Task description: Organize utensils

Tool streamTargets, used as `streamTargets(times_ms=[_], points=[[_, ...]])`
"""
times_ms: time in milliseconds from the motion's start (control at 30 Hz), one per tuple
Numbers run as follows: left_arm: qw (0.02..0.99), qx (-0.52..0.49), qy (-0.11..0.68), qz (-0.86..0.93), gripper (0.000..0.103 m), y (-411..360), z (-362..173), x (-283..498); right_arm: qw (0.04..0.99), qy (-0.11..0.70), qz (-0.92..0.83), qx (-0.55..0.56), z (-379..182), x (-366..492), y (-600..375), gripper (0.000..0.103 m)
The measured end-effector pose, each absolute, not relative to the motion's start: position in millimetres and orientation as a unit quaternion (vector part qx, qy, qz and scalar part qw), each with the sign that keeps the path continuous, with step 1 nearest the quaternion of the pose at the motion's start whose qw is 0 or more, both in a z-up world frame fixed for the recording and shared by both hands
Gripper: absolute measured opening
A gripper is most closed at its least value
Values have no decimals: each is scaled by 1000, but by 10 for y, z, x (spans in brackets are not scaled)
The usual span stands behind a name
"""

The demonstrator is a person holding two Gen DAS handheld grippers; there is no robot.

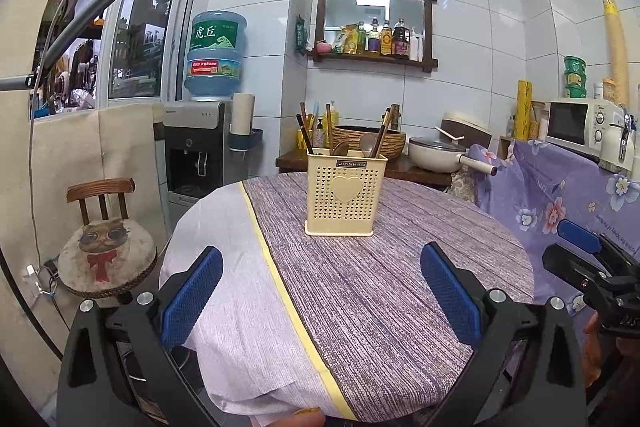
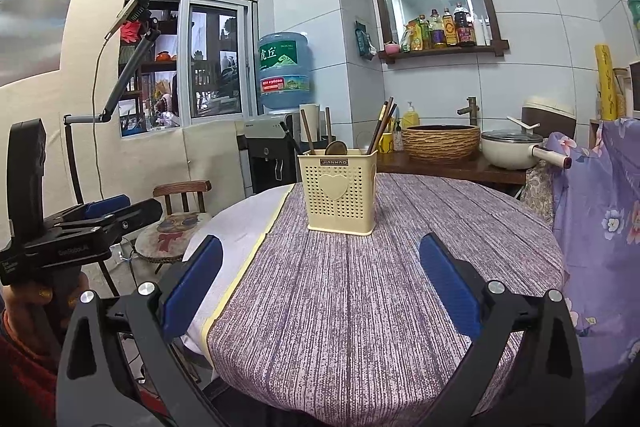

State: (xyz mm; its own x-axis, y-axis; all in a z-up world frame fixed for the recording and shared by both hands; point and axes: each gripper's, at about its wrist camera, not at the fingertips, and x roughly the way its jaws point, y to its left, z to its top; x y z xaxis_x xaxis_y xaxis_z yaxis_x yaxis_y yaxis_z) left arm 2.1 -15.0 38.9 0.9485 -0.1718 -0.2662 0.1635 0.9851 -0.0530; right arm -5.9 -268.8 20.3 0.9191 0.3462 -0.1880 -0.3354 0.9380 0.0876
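Left gripper (image 1: 322,291) wide open, empty, near table edge | right gripper (image 2: 320,285) same, likely poised | utensil caddy (image 1: 343,193) far-centre on tablecloth (image 1: 380,287) | chopsticks (image 1: 305,131), spoons (image 1: 366,143) upright inside, as if sorted

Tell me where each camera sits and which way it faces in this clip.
Left wrist: on the left gripper, facing the utensil caddy across the round table; the right gripper and a fingertip show.
Right wrist: on the right gripper, facing the same caddy; the left gripper and a hand show.
Shared: caddy, table, water jug, wall shelf.
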Motion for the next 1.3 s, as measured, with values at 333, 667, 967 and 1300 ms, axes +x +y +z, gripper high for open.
streamTargets(times_ms=[333, 667, 967, 1300], points=[[987, -14, 138, -86, 98, -149, 385, 21, 979, 105, 174, 26, 193, -44, -2661, 97], [986, -17, 144, -87, 98, -110, 354, 29, 979, 109, 173, 28, 194, -18, -2665, 97], [985, -19, 148, -89, 98, -114, 351, 34, 978, 112, 174, 27, 172, -8, -2647, 97], [983, -23, 154, -92, 98, -116, 315, 52, 978, 117, 173, 28, 156, 18, -2632, 97]])
